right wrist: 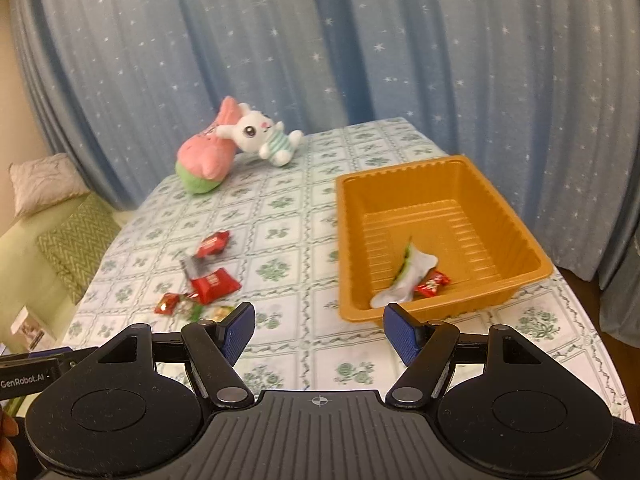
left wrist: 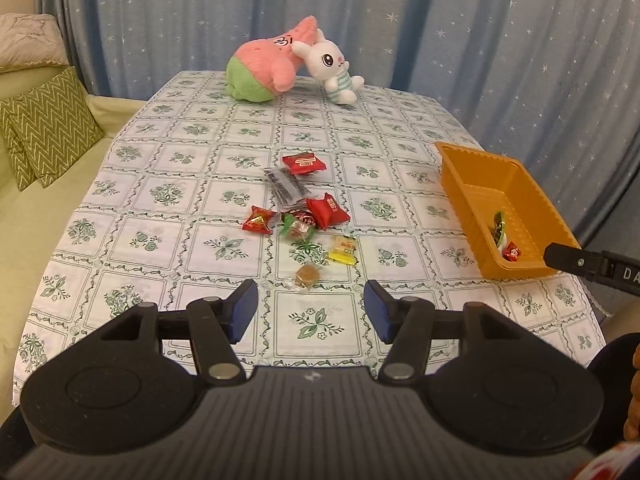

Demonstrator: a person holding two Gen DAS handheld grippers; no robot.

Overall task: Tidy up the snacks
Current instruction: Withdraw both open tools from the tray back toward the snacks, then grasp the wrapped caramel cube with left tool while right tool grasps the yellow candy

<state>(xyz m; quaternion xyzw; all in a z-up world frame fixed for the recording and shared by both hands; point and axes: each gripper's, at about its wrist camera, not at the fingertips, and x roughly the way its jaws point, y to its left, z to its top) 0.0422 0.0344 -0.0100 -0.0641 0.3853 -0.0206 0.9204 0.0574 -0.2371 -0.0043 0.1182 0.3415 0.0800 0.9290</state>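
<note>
Several wrapped snacks lie in a loose pile mid-table: red packets [left wrist: 303, 163] [left wrist: 328, 210], a silver packet [left wrist: 285, 186], a yellow one [left wrist: 344, 250] and a small brown candy [left wrist: 307, 275]. The orange tray [left wrist: 476, 200] at the right holds a green-white packet [right wrist: 408, 272] and a red candy [right wrist: 432, 283]. My left gripper [left wrist: 311, 312] is open and empty, just short of the brown candy. My right gripper [right wrist: 319, 330] is open and empty, in front of the tray's [right wrist: 516, 240] near left corner.
Two plush toys, a pink-green one [left wrist: 268, 68] and a white rabbit [left wrist: 332, 68], lie at the table's far edge. A green sofa with zigzag cushions [left wrist: 48, 124] stands to the left. Blue star curtains hang behind. The table's right edge [left wrist: 592, 300] is close to the tray.
</note>
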